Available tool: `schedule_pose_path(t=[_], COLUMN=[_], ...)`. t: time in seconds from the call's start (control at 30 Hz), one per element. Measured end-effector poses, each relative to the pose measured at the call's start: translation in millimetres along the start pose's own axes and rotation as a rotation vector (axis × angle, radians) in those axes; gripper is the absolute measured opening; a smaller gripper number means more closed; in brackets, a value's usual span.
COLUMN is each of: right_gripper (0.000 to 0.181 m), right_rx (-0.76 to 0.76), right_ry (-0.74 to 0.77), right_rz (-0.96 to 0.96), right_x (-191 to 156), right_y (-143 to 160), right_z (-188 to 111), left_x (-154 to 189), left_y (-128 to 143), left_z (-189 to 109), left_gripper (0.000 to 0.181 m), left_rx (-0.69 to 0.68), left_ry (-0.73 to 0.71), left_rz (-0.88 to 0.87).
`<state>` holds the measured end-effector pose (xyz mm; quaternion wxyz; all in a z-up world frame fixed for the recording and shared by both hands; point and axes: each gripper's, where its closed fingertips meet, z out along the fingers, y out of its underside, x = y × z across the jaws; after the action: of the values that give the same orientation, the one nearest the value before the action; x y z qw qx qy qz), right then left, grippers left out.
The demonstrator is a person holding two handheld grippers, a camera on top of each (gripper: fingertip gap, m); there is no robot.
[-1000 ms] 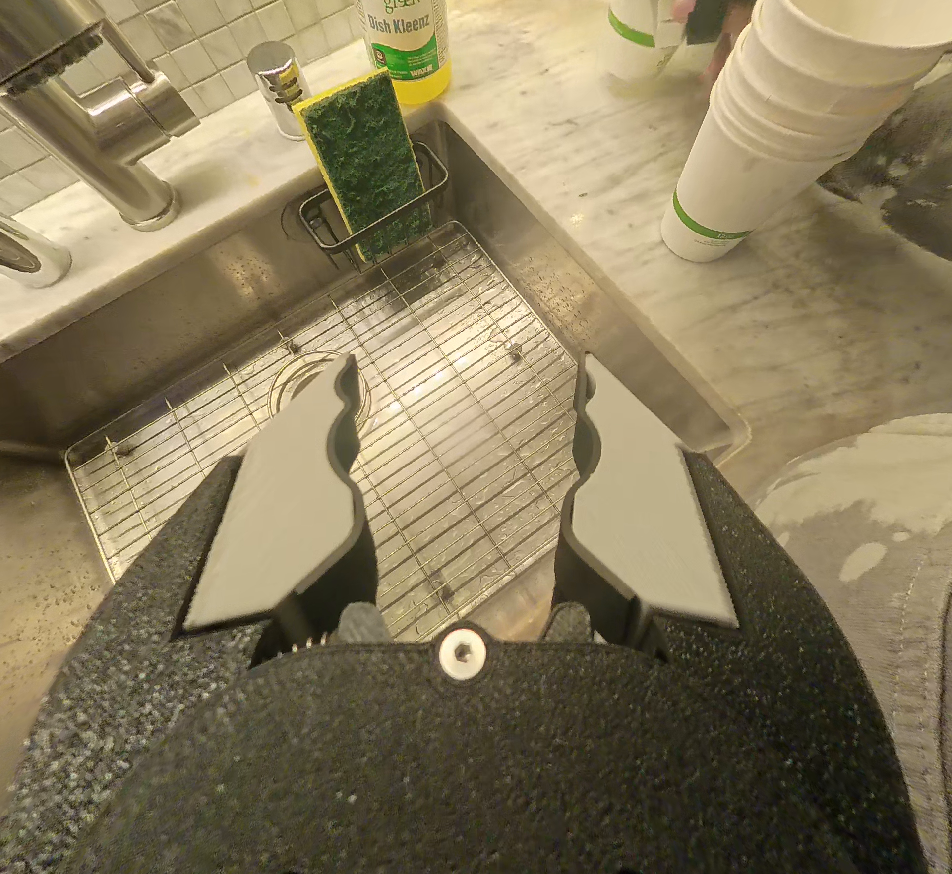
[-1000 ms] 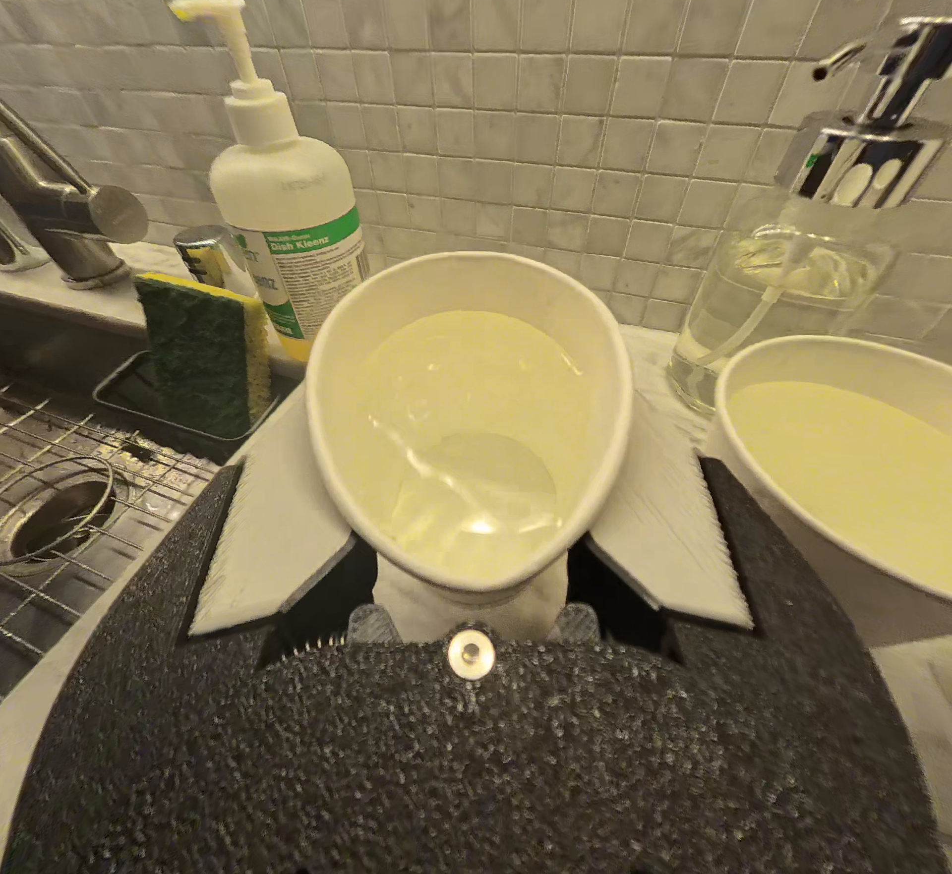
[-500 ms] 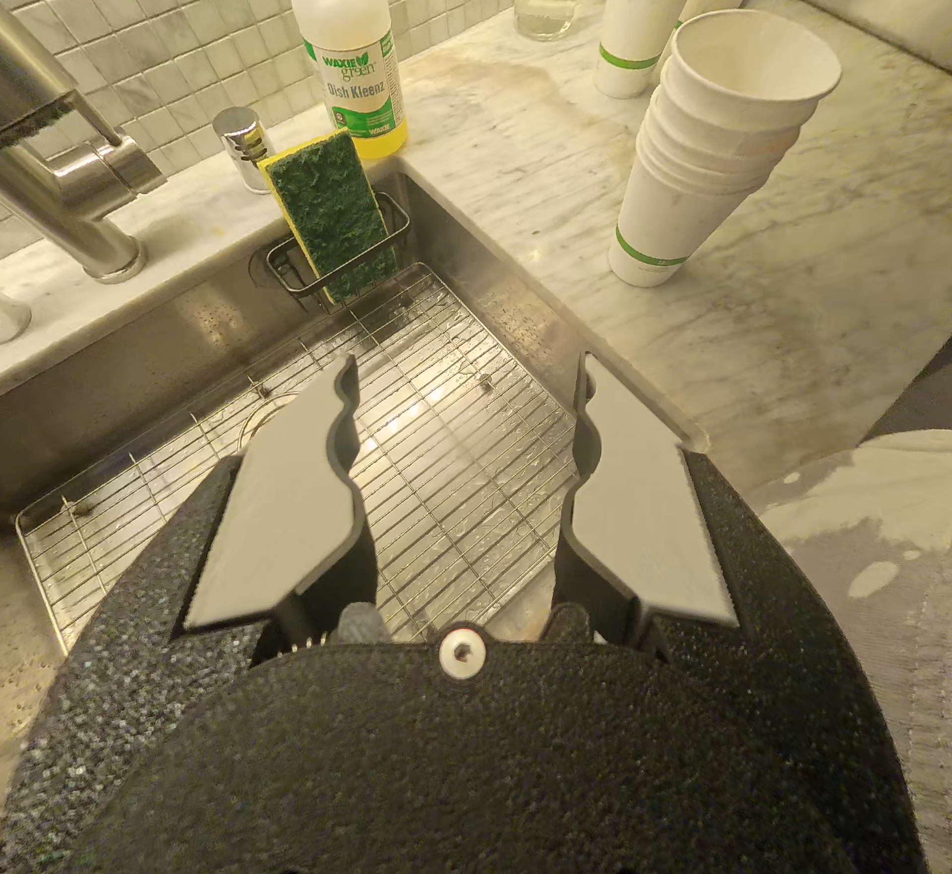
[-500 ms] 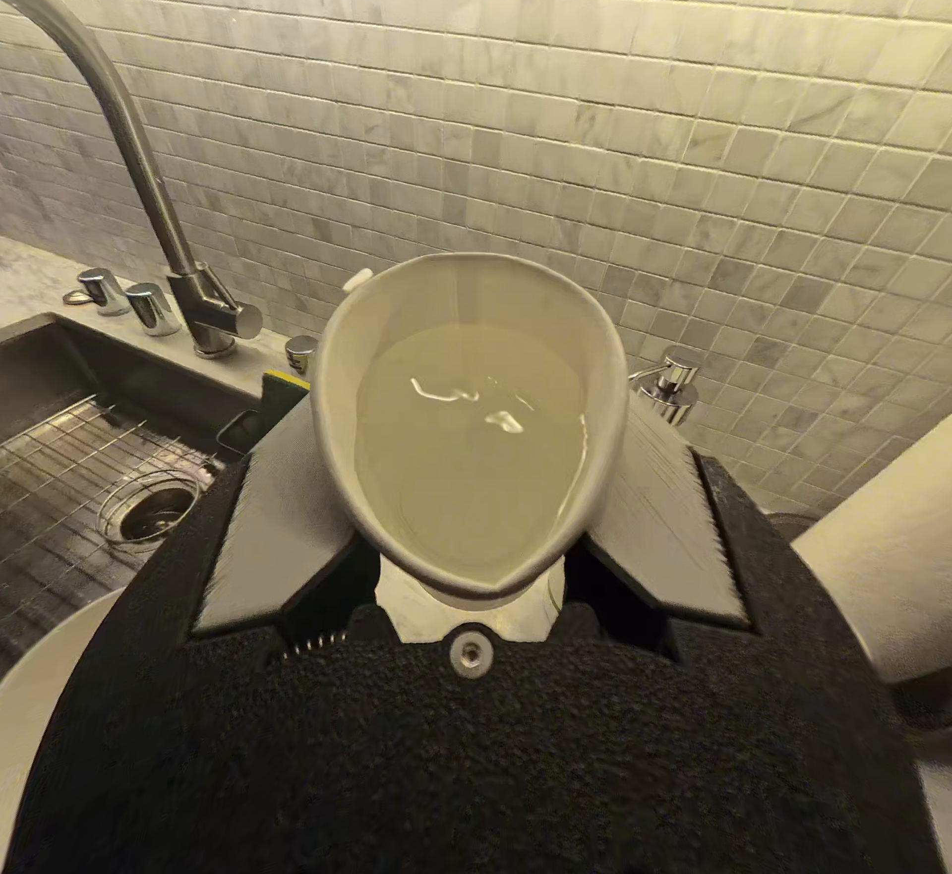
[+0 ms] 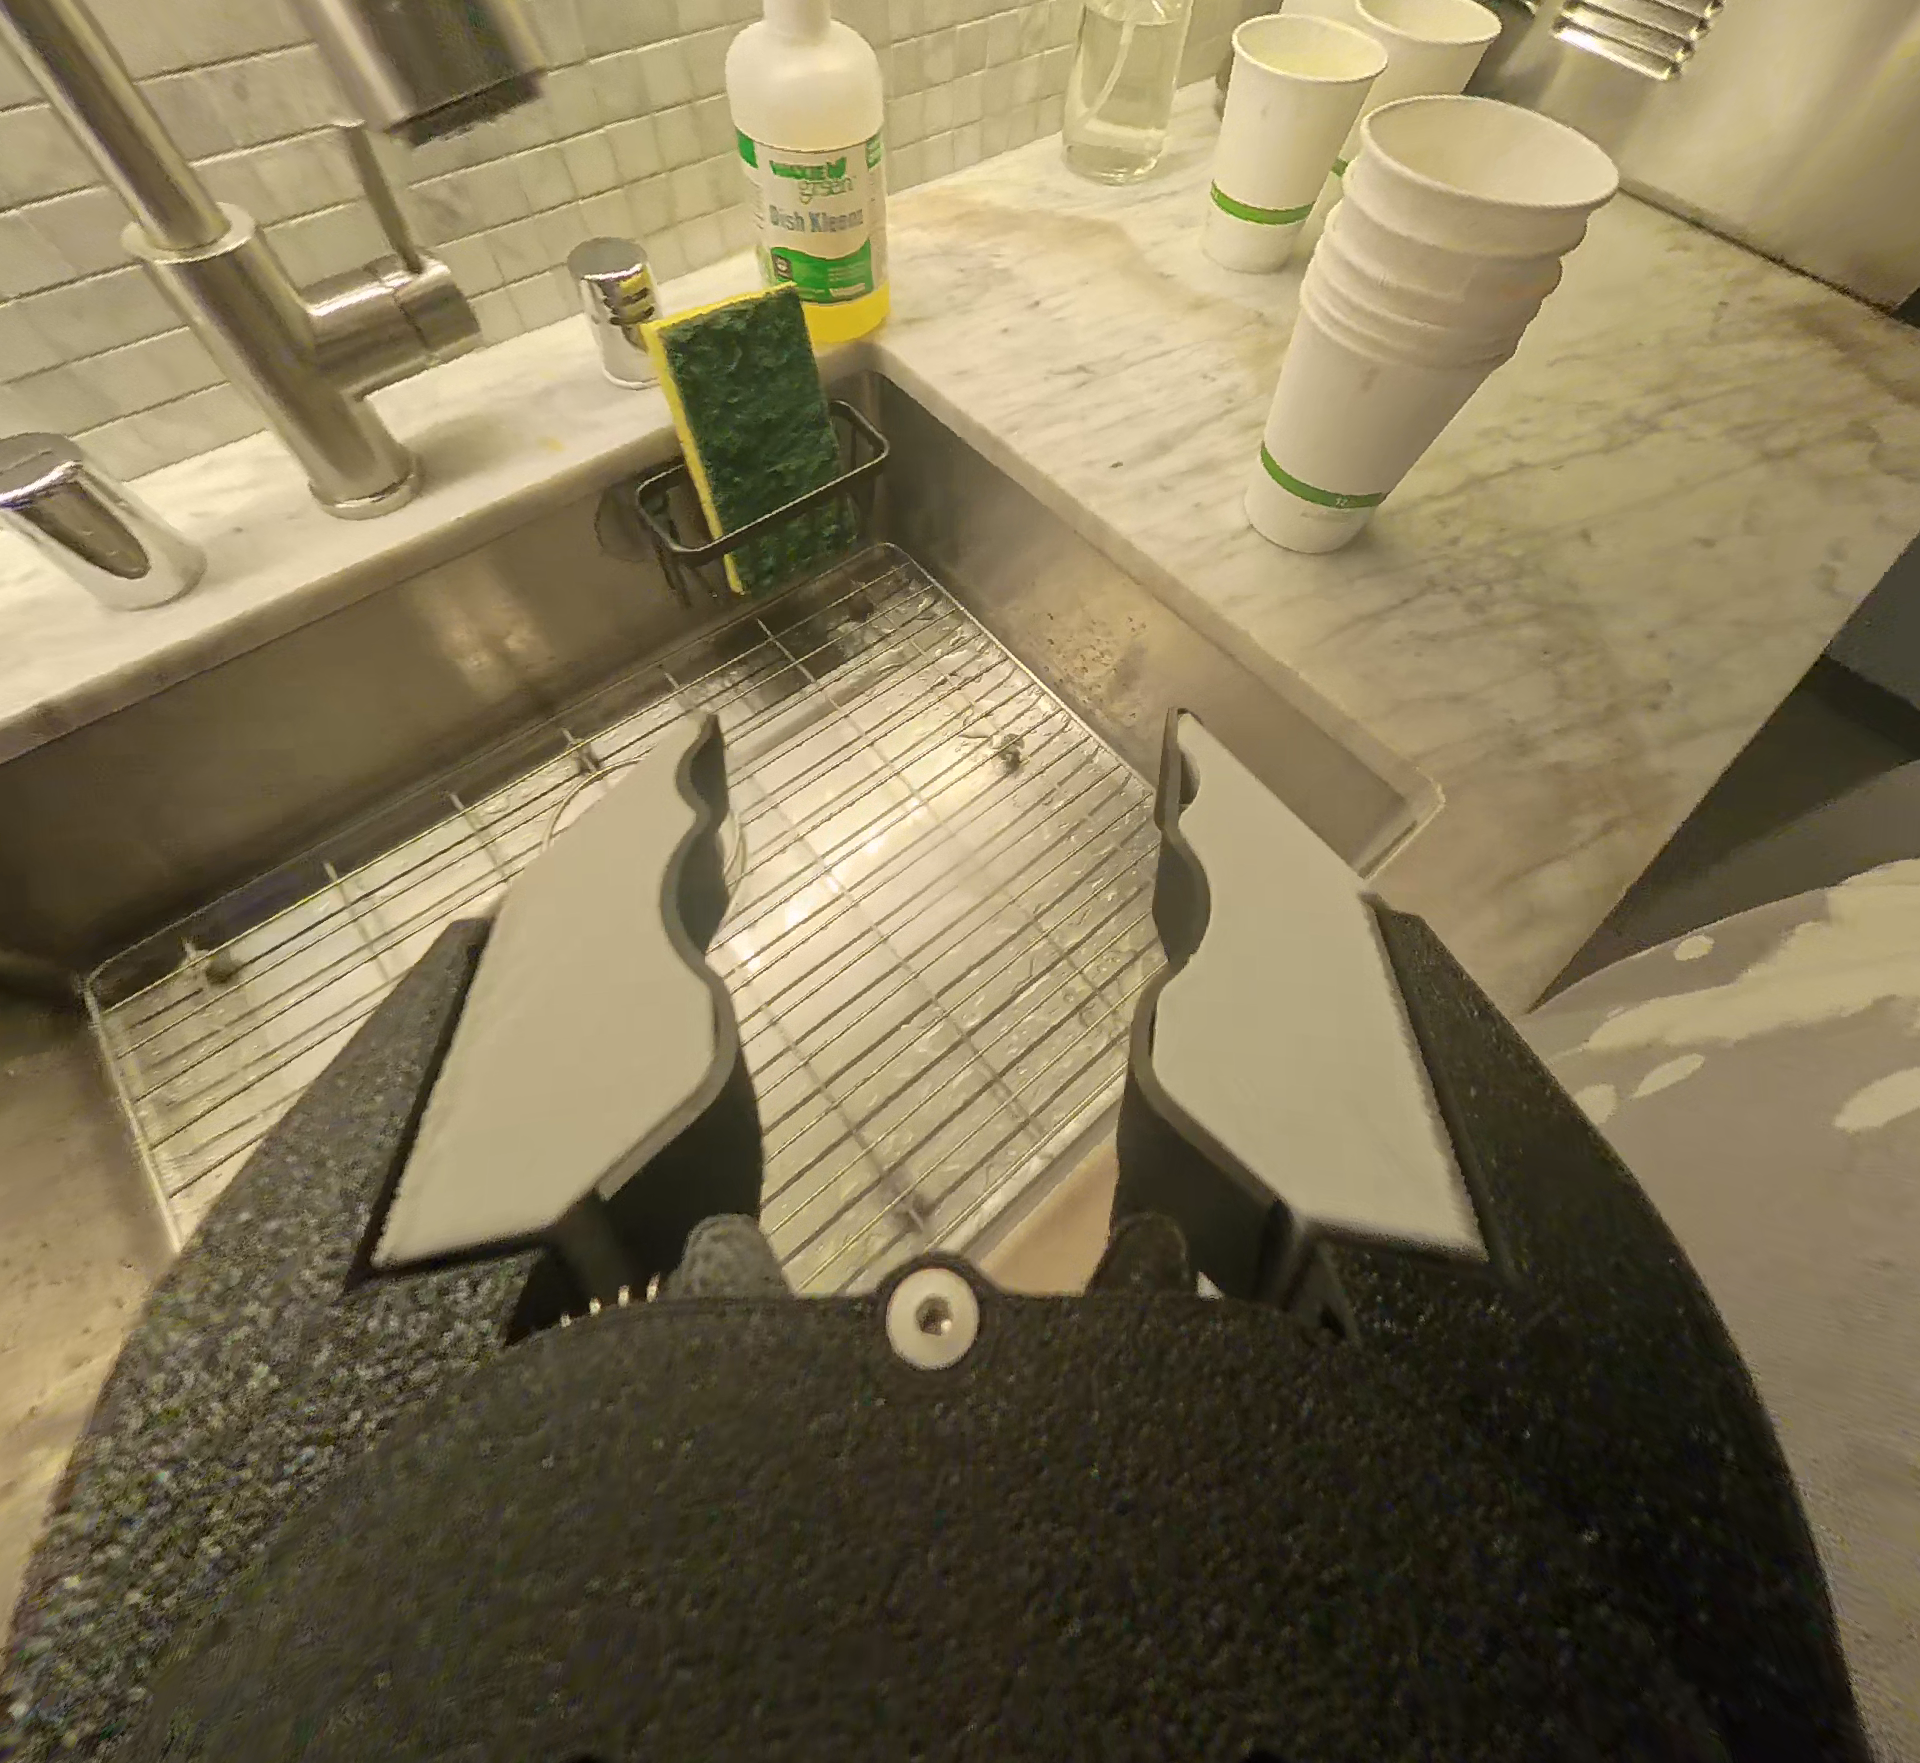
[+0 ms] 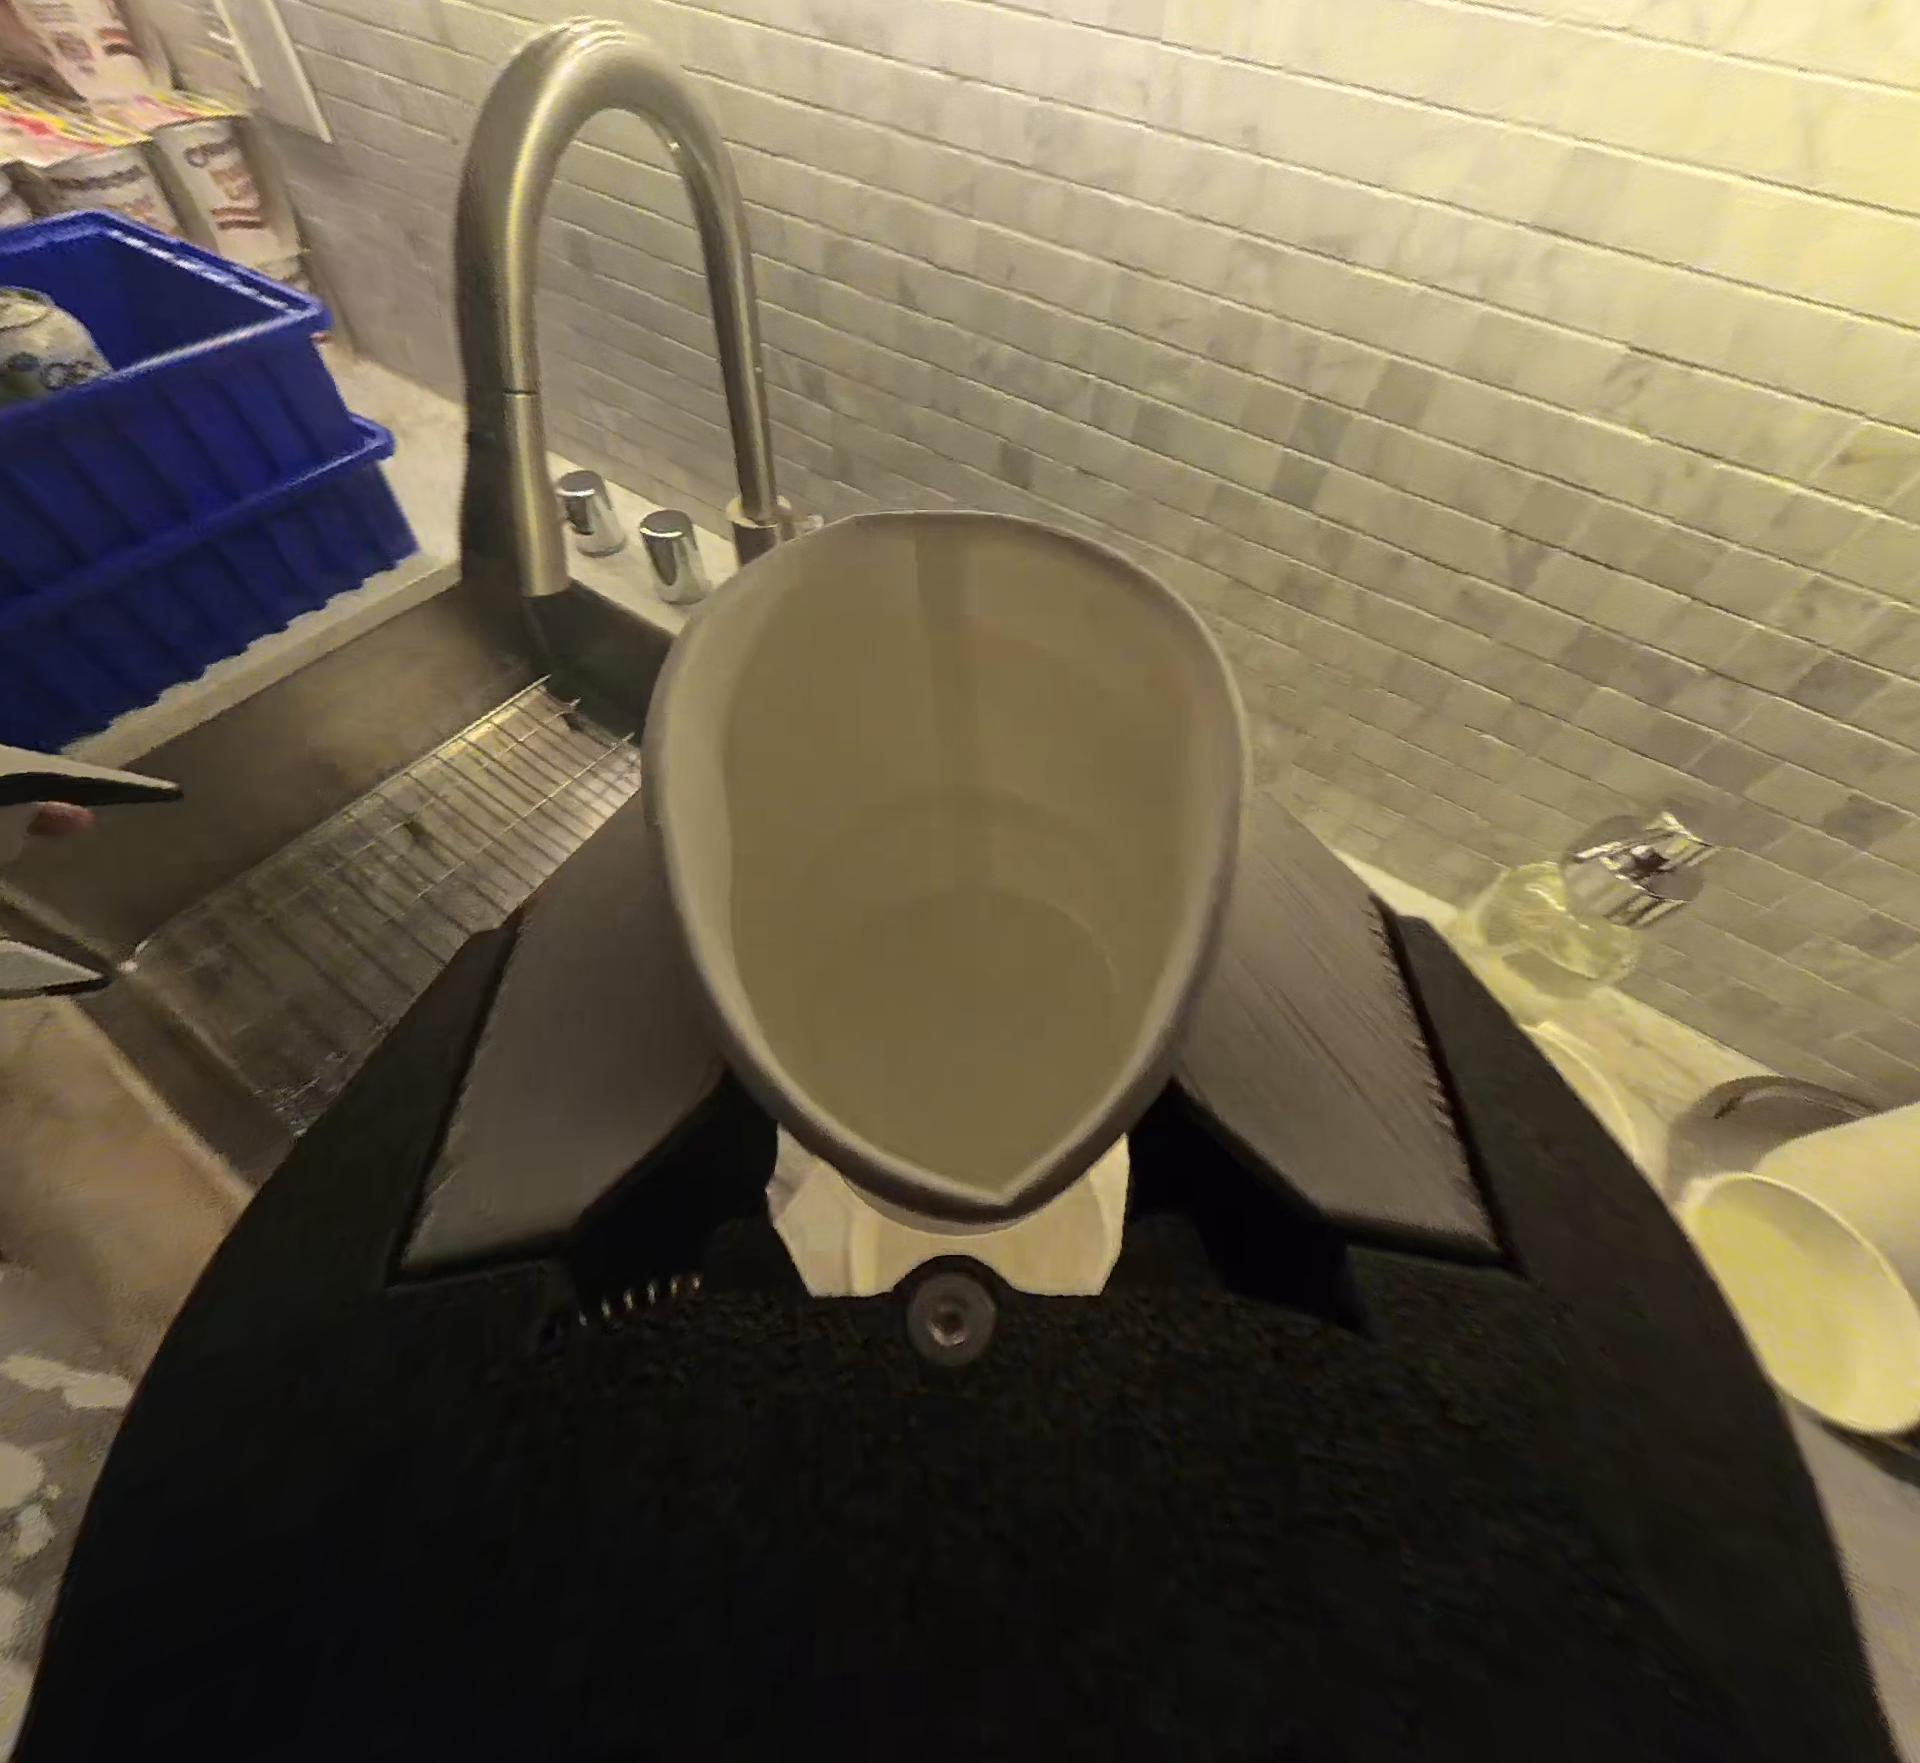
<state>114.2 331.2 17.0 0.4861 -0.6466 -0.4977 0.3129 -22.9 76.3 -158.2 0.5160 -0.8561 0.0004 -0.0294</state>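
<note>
Cup (image 6: 940, 882) squeezed betw. right gripper (image 6: 940, 840) fingers.

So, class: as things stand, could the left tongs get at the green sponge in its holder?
Probably yes. The left tongs are open and empty above the sink rack, and nothing stands between them and the sponge, upright in its holder.

White paper cup (image 6: 940, 892) sits mid-frame in the right wrist view, clamped between the right gripper (image 6: 940, 924) fingers — rim squeezed into a pointed oval, mouth facing the camera, a shallow pool of pale liquid at the bottom. Left gripper (image 5: 940, 830) hangs spread and empty over the wire grid (image 5: 883, 882) in the sink (image 5: 1049, 591) — lower centre of its frame.
</note>
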Motion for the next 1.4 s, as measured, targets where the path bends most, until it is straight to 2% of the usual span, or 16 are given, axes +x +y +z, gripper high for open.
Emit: schedule_pose_path(t=[0.17, 0.2, 0.23, 0.3, 0.57, 0.87, 1.4], right_gripper=[0.078, 0.083, 0.077, 0.076, 0.076, 0.075, 0.075], right_rx=[-0.066, -0.082, -0.101, -0.141, -0.354, -0.583, -0.785], right_ry=[-0.074, -0.083, -0.094, -0.116, -0.164, -0.187, -0.191], right_rz=[0.011, 0.014, 0.019, 0.027, 0.026, -0.063, -0.267], right_x=[-75, -88, -101, -126, -187, -209, -207], right_y=[8, 11, 15, 25, 71, 99, 94], right_z=[21, 26, 31, 41, 73, 86, 95], left_x=[-33, -40, -47, -61, -96, -104, -105], left_y=[19, 23, 27, 36, 63, 73, 86], left_z=[-39, -48, -56, -72, -118, -141, -157], left_gripper=[0.083, 0.083, 0.083, 0.083, 0.083, 0.083, 0.084], left_rx=[0.013, 0.013, 0.011, 0.006, 0.006, 0.047, 0.088], left_ry=[-0.008, -0.009, -0.01, -0.01, 0.008, 0.041, 0.027], left_rz=[0.002, 0.001, 0.0, 0.0, -0.018, -0.023, -0.075])
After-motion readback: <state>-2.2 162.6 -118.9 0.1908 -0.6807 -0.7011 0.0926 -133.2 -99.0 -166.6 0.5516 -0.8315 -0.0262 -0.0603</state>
